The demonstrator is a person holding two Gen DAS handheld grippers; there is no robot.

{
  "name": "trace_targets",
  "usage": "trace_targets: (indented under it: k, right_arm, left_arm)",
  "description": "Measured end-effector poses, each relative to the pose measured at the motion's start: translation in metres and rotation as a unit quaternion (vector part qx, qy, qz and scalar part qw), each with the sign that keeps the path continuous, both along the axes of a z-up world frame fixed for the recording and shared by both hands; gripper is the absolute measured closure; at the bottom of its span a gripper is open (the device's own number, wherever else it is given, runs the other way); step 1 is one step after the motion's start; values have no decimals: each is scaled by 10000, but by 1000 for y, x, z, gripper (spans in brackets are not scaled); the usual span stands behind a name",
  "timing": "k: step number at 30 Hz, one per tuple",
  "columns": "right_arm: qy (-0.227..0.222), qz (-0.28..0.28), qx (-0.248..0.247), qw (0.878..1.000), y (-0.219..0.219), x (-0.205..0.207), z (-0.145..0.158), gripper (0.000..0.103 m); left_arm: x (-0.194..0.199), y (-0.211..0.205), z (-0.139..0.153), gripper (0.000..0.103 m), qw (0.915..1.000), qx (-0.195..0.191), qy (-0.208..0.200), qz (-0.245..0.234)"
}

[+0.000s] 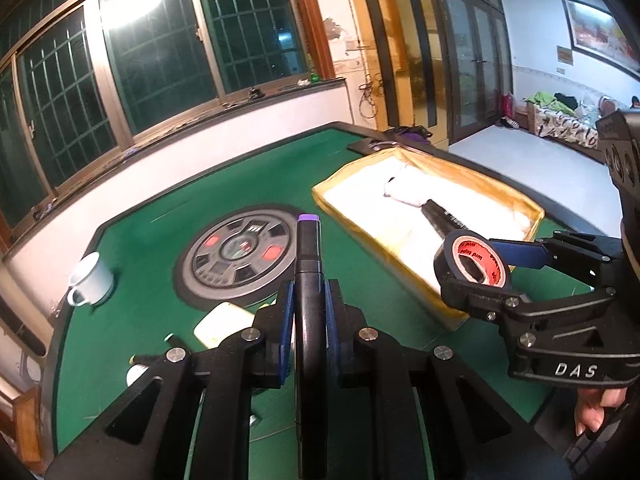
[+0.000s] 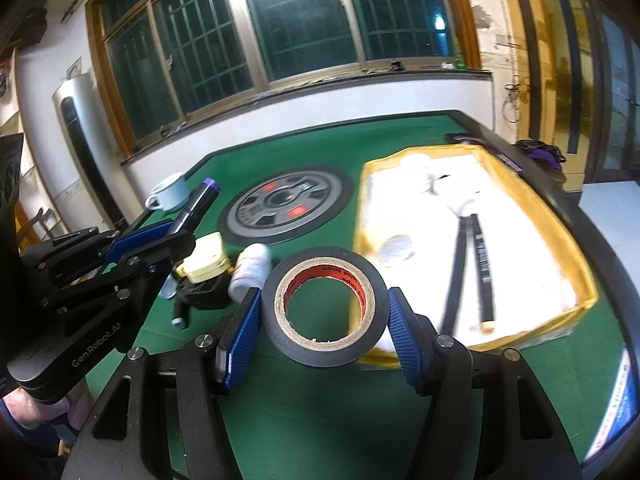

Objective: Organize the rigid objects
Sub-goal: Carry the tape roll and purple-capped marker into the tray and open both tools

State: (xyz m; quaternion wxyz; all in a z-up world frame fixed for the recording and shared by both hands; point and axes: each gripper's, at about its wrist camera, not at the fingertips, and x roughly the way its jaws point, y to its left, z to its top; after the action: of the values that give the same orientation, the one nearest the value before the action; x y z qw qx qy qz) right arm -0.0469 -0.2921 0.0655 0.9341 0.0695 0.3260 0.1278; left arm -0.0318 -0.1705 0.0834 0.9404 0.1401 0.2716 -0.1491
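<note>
Partway done: pens (image 2: 476, 264) already in tray (image 2: 576, 240). Left claw (image 1: 308, 312) pinching marker (image 1: 307, 248), right claw (image 2: 324, 332) pinching tape roll (image 2: 324, 312); mug (image 2: 170, 192), bottle (image 2: 250, 270) left on tabletop (image 2: 320, 420).

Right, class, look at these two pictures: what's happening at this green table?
A person is tidying loose items with two handheld grippers. The left gripper is shut on a black marker with a purple cap. The right gripper grips a roll of black tape, held above the table beside the yellow tray. Both are still unplaced.
</note>
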Motion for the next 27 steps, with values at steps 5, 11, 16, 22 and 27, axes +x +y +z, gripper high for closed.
trace_targets:
  k: [5, 11, 16, 22, 27]
  right_arm:
    - [-7, -330, 1, 9995, -31, 2, 6, 47]
    - [38, -719, -25, 9974, -67, 13, 14, 47]
    - [195, -890, -58, 9958, -89, 36, 16, 47]
    - [669, -1145, 33, 9912, -112, 72, 0, 47]
    - [843, -1194, -231, 9890, -114, 82, -8, 47]
  left_arm:
    - [11, -19, 7, 90, 9986, -307, 262, -335]
    - [42, -45, 20, 90, 9906, -956, 707, -681]
    - [77, -66, 12, 91, 9687, -1787, 1471, -903]
    - [114, -91, -12, 91, 9471, -2330, 2099, -682]
    - [131, -98, -30, 91, 9392, -2434, 2370, -494]
